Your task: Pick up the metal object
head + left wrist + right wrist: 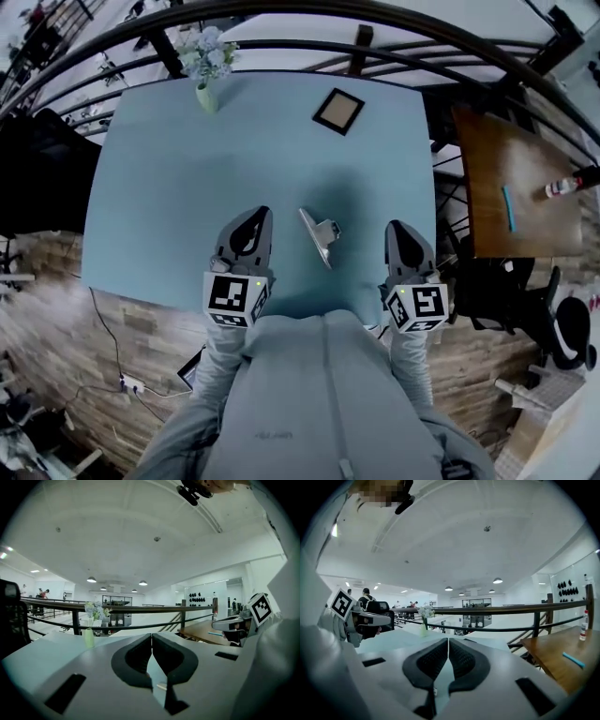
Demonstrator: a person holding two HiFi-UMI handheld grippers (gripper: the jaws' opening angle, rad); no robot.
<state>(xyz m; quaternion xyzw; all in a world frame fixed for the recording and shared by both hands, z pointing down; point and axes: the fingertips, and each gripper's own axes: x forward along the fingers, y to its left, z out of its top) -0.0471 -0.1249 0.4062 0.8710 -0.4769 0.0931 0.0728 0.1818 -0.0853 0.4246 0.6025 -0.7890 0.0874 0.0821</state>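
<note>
Lying on the blue surface (159, 178), the metal object (319, 236) sits between the two tools, touching neither. The left tool (263, 216) has its jaws pressed together with nothing between them; the right tool (395, 228) is likewise closed and empty. Farther back are a vase (206, 94) of flowers and a frame (338, 111), well apart from each other

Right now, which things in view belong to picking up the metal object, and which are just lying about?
For the job: metal clip, blue table, left gripper (shut, empty), right gripper (shut, empty).

Lying about: flower vase, picture frame, brown side table with bottle and blue stick.
</note>
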